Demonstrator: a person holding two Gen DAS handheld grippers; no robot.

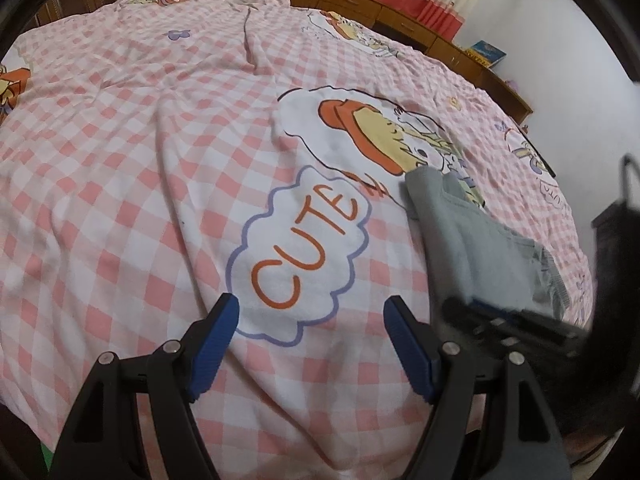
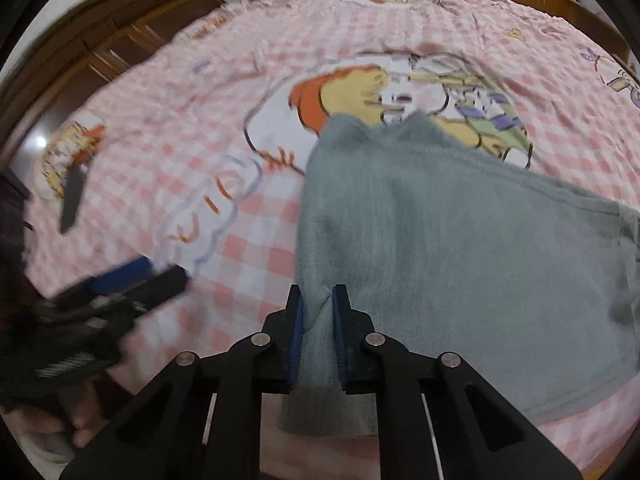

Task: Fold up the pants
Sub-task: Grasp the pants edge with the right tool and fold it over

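Pink-checked bedspread [image 2: 360, 32] under soft grey pants [image 2: 460, 240], edge pinched between right fingers [image 2: 297, 344]; left fingers [image 1: 214, 348] apart.

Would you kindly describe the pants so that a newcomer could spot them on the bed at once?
Start from the bed's pink-and-white checked cover, then find its large cartoon print of a figure in an orange hat. The pants lie just below that print, their near edge pinched in the right gripper. They are the only plain grey, fleecy fabric on the patterned cover.
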